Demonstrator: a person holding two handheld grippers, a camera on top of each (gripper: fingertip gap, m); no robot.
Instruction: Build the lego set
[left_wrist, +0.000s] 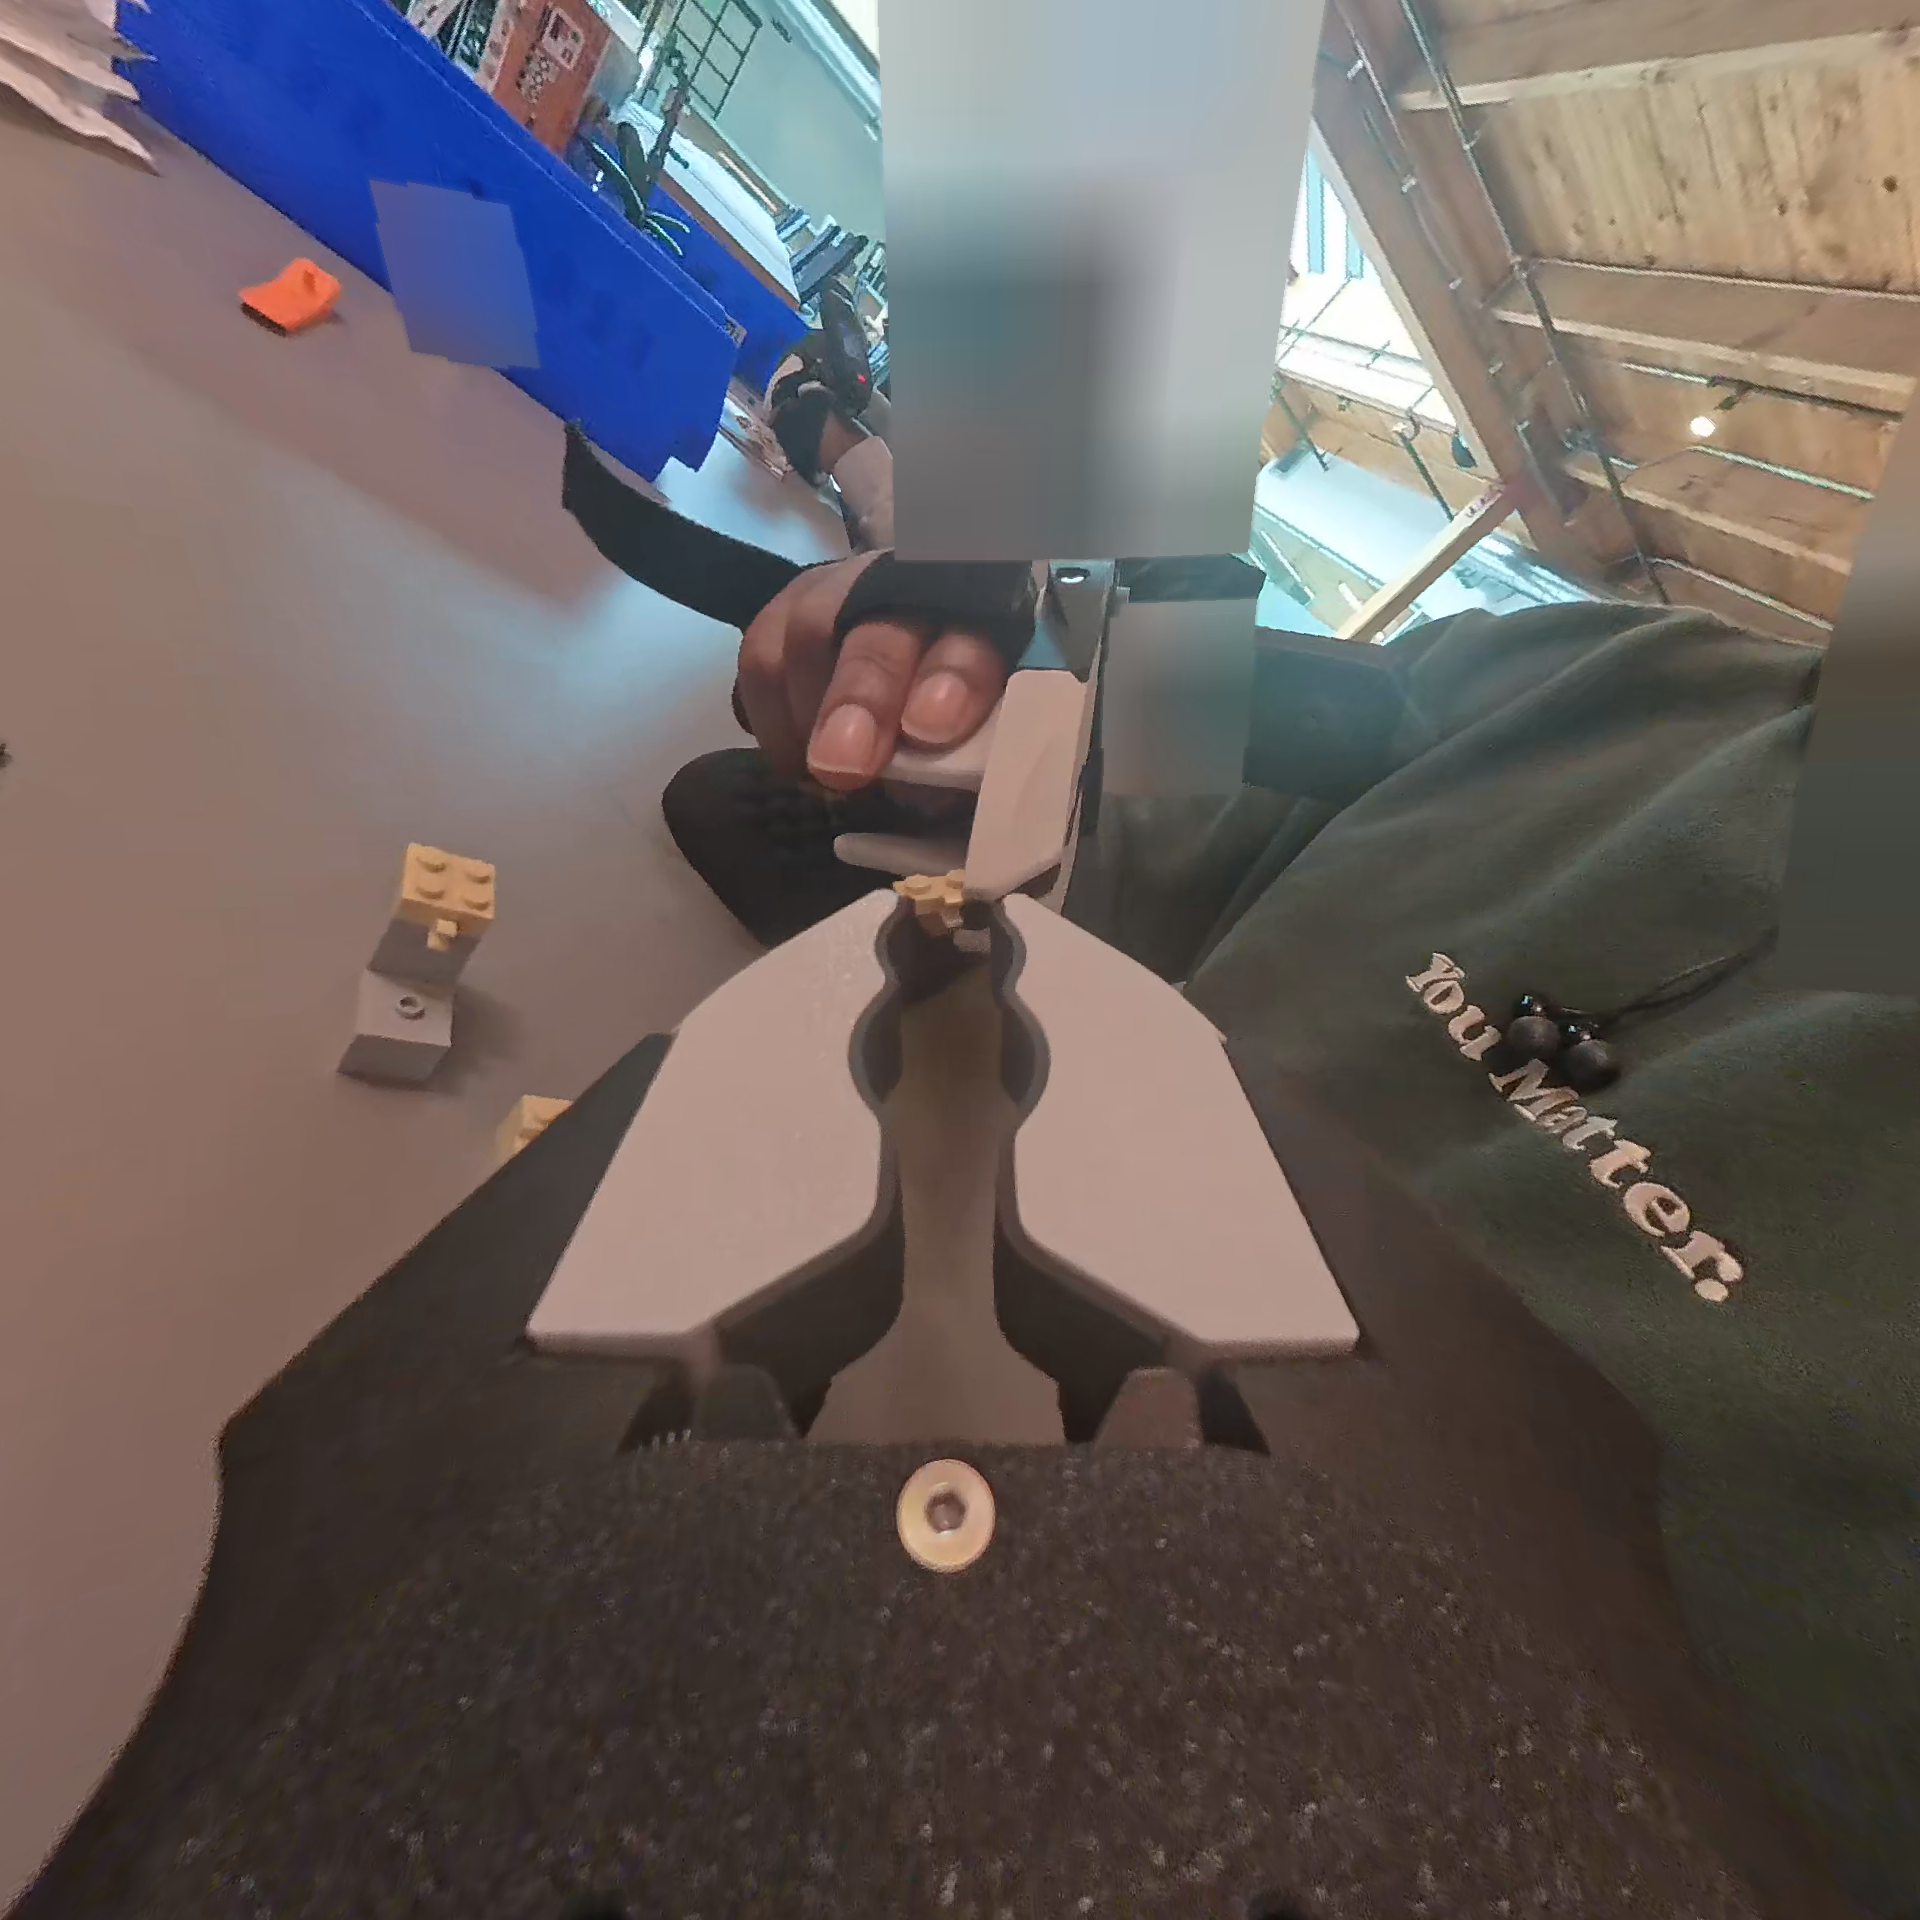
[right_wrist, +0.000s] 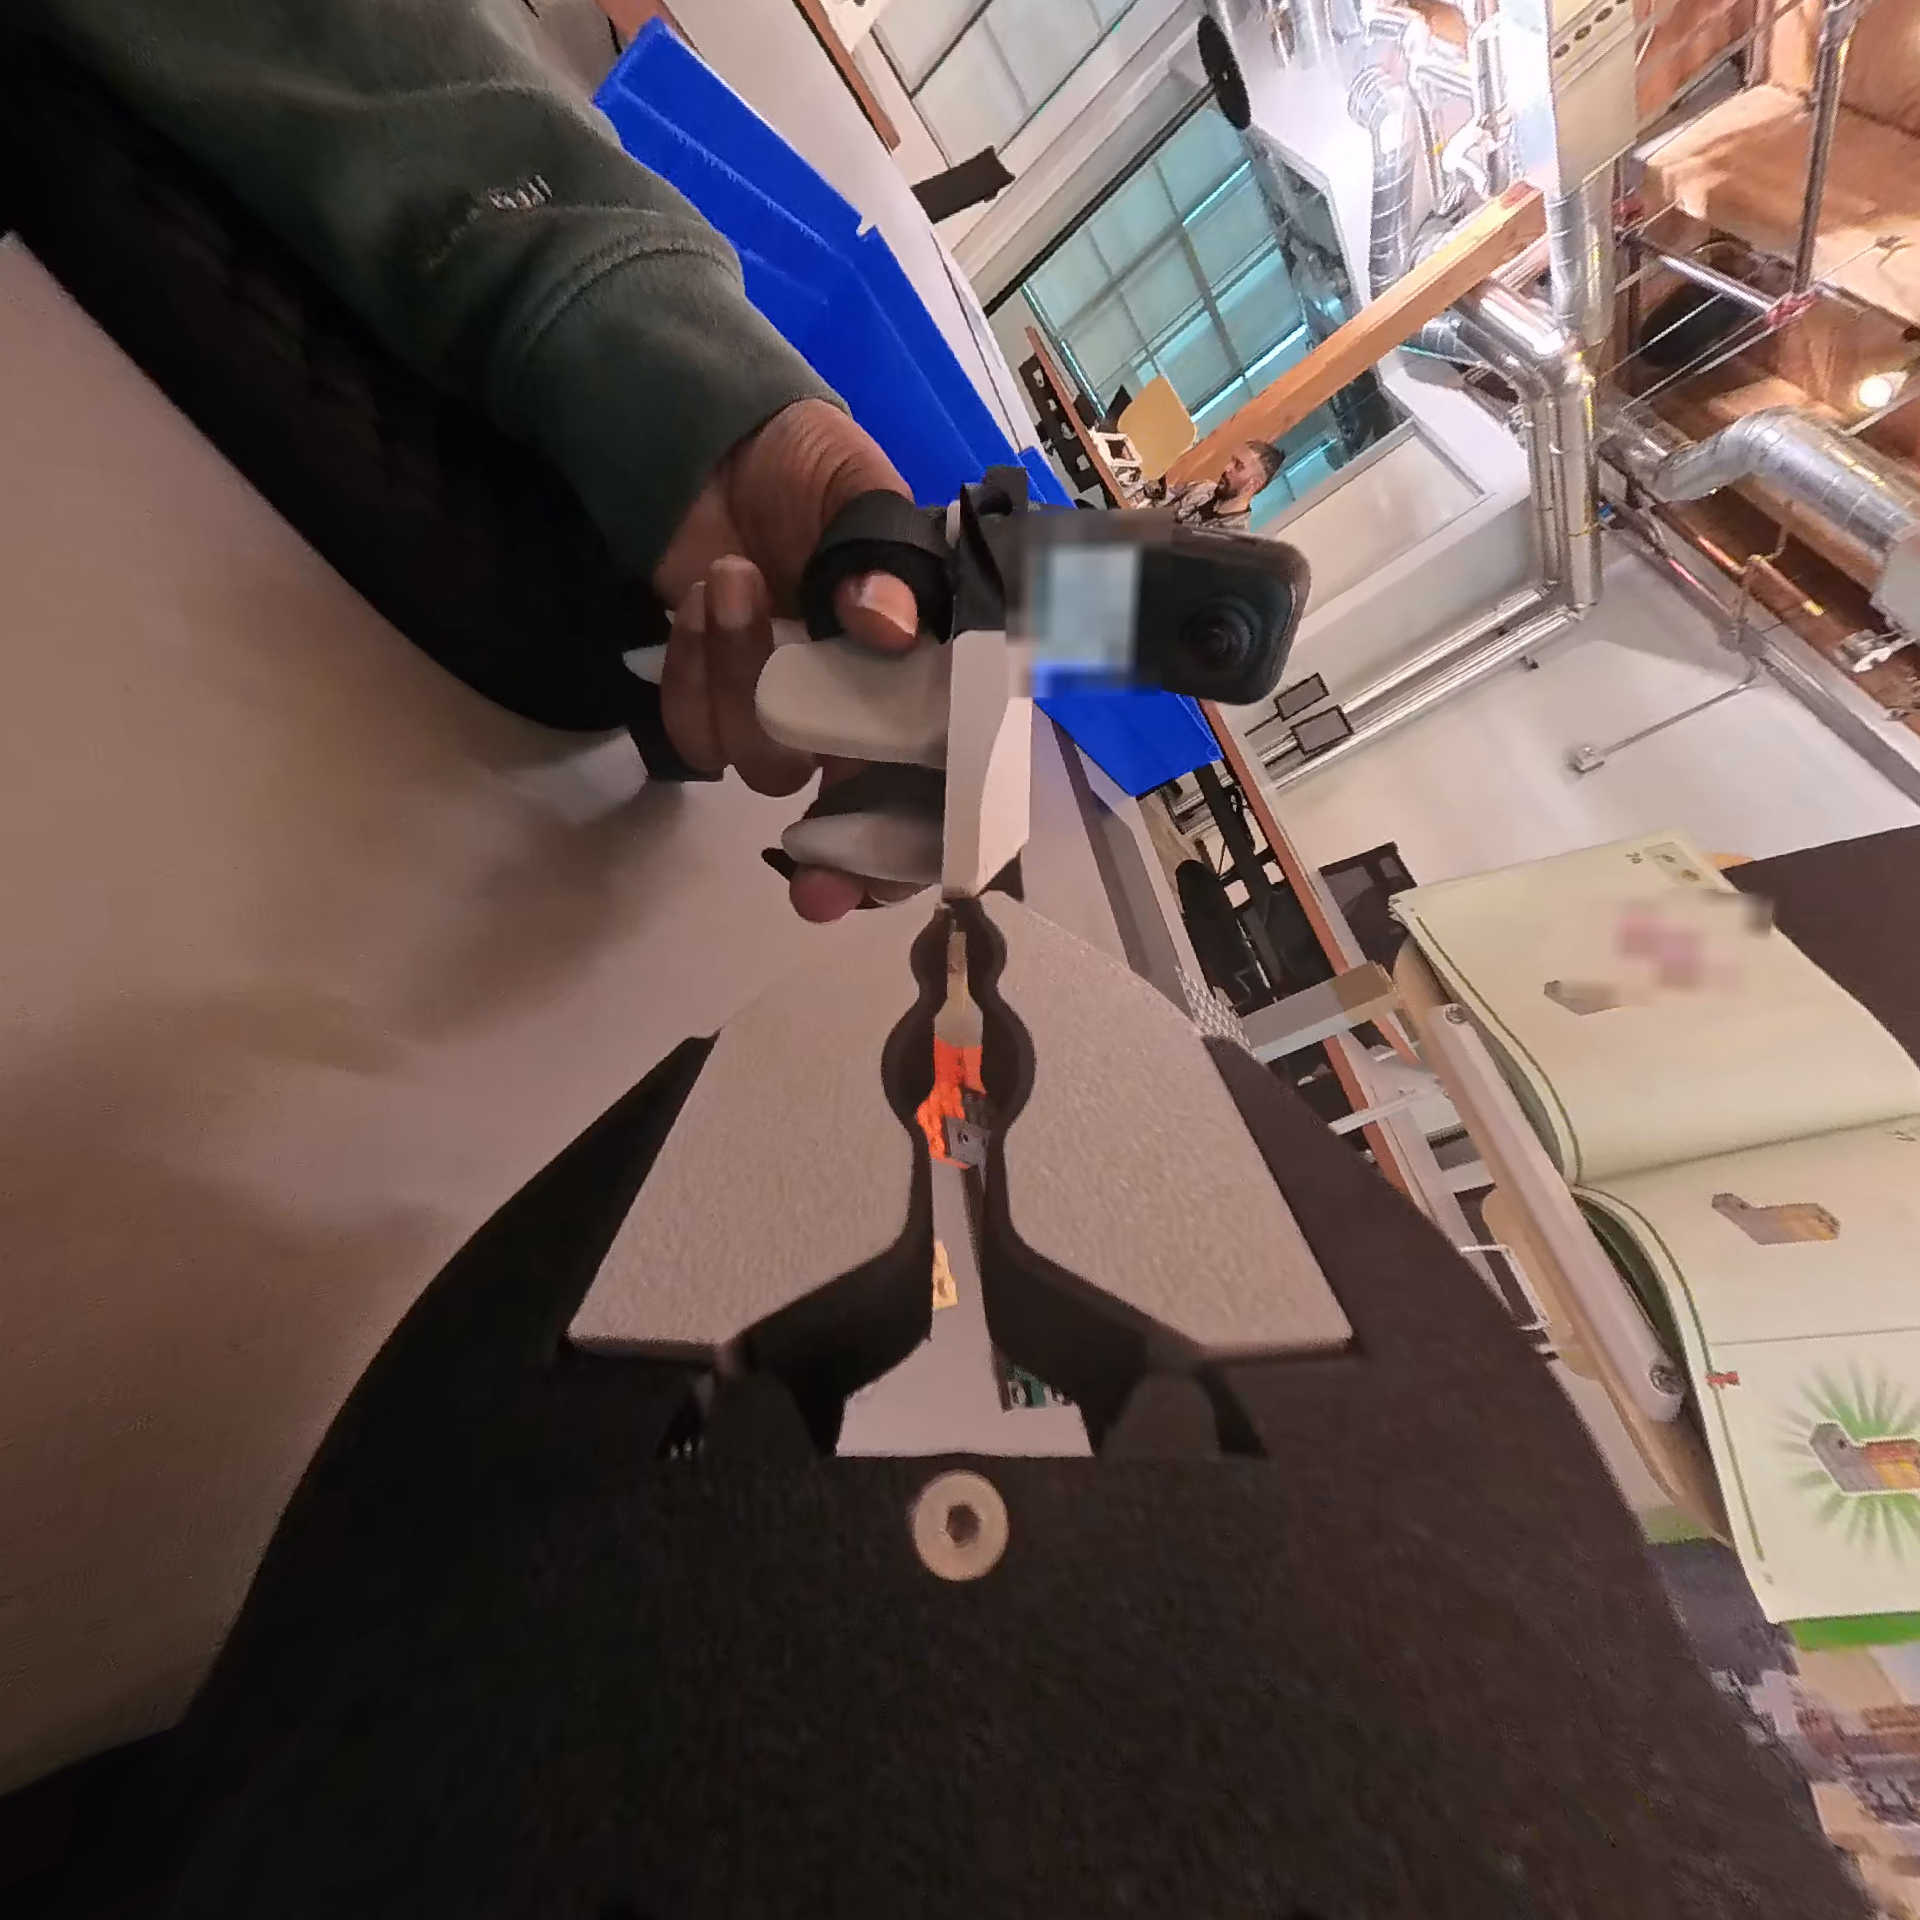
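Small tan brick piece (left_wrist: 932, 896) sits at the meeting tips of both grippers, above the grey table (left_wrist: 260, 644). Left gripper (left_wrist: 940, 914) fingers slightly spread around it; contact unclear. Right gripper (right_wrist: 954, 914) fingers pressed together, pinching its edge. Tan-and-grey brick stack (left_wrist: 421, 956) stands well left; orange piece (left_wrist: 291, 296) farther off.

Two grippers (left_wrist: 940, 914) (right_wrist: 956, 914), each with two fingers. One tan plate (left_wrist: 932, 891) at the meeting fingertips. One tan-and-grey brick stack (left_wrist: 421, 961) on the tabletop (left_wrist: 260, 675). One loose tan brick (left_wrist: 530, 1122), partly hidden. One orange piece (left_wrist: 291, 296). One blue bin (left_wrist: 436, 208). One open booklet (right_wrist: 1683, 1195). Two hands (left_wrist: 852, 686) (right_wrist: 769, 623).
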